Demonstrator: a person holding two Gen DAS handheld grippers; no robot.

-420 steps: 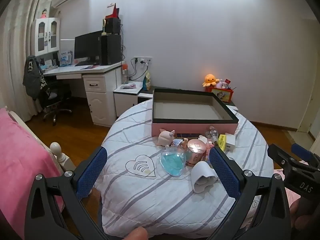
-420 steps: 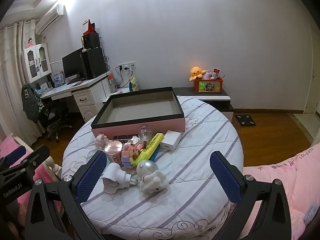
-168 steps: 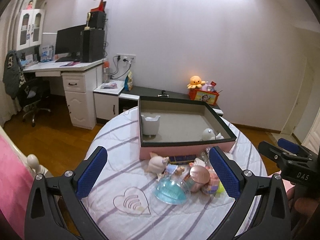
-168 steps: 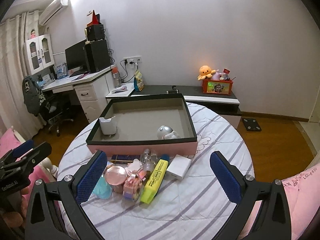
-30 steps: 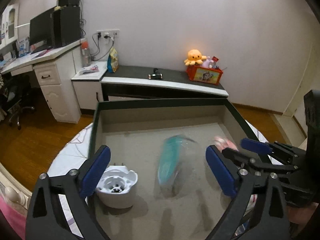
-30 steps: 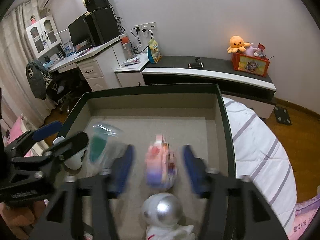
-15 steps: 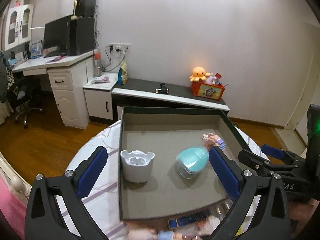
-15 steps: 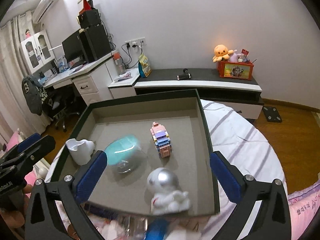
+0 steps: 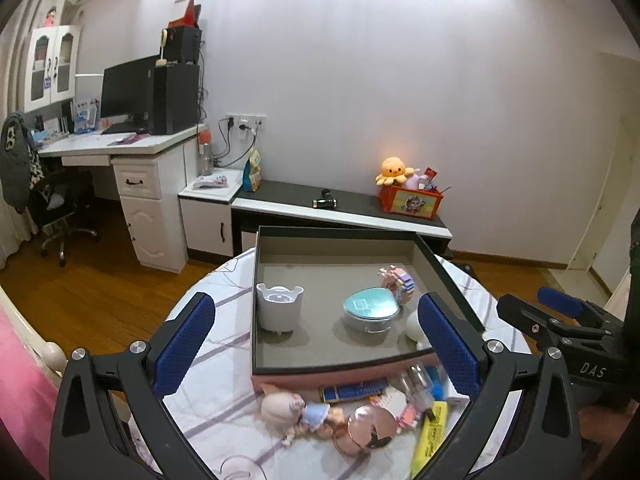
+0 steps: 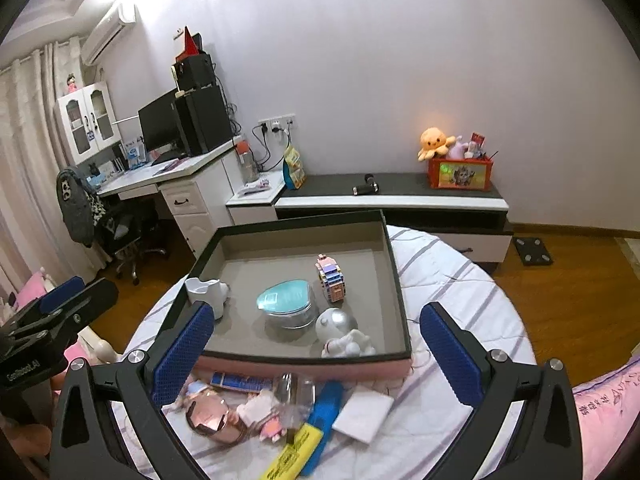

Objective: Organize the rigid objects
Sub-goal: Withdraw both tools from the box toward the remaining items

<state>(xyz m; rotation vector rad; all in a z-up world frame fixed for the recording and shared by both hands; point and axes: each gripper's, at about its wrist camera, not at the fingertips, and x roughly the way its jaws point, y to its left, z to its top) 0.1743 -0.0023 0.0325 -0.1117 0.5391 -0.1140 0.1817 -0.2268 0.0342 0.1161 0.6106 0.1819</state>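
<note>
Just changed: the teal heart-shaped box (image 10: 286, 305) and the pastel block figure (image 10: 331, 278), blurred between the jaws a second earlier, lay released on the tray floor.
Right gripper (image 10: 316, 348): its jaws had just been opening and stood fully wide, with nothing between them.
Left gripper (image 9: 316, 340): spread wide too, empty (both had backed away from the tray).
Tray (image 10: 396, 280): pink-sided, dark-rimmed, on the striped round table (image 10: 472, 300); it held four items, counting the white cup (image 9: 279, 307) and the silver-headed astronaut (image 10: 344, 334).
Meaning for the task: roughly half done, I judged.
Still outside: doll (image 9: 298, 406), rose-gold lid (image 9: 366, 430), yellow highlighter (image 9: 432, 428) and white block (image 10: 364, 408), crowded against the tray's front wall.
</note>
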